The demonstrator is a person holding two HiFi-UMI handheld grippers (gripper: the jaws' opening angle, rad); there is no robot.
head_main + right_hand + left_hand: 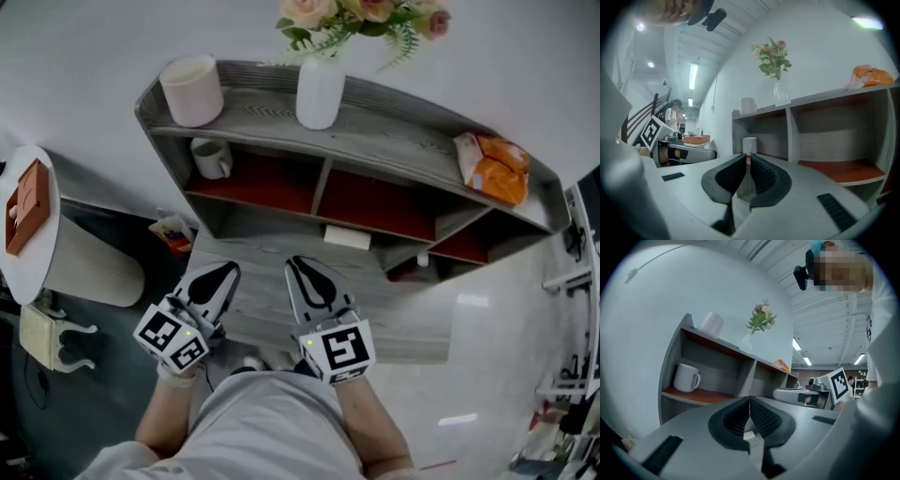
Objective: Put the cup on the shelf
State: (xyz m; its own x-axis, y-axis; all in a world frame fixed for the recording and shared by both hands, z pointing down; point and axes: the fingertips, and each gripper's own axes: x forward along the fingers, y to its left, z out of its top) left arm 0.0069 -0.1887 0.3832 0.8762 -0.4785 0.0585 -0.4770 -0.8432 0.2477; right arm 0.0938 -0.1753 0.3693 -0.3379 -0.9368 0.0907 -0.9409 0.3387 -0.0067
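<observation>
Count: one white mug (212,157). One grey shelf unit (394,141), with three open compartments in its top row and red boards inside.

On the shelf's top board:
- one white cylindrical pot (192,89) at the left end
- one white vase (321,91) holding one bunch of pink flowers (361,14), near the middle
- one orange snack bag (494,167) at the right end

One flat white block (347,237) lies on the lower board under the middle compartment. Off to the left is one round white desk (45,258) carrying one brown box (28,204).

The mug stands upright on the red board of the left compartment. In the left gripper view its handle is on its right, and it's clear of both my tools.

Two hand-held grippers, one per hand, sit side by side close in front of my torso, well apart from the shelf.
- My left hand-held gripper (225,274) has its jaws pressed together and is empty.
- My right hand-held gripper (302,269) is closed too, with only a hairline slit between the pads, and is also empty.

Both point roughly level at the shelf front. The left one's view takes in the mug's compartment; the right one's view runs along the whole row. Two marker cubes, left (173,337) and right (342,349), sit at the rear ends facing up at my head camera. My forearms run back from them on either side of my light shirt.
</observation>
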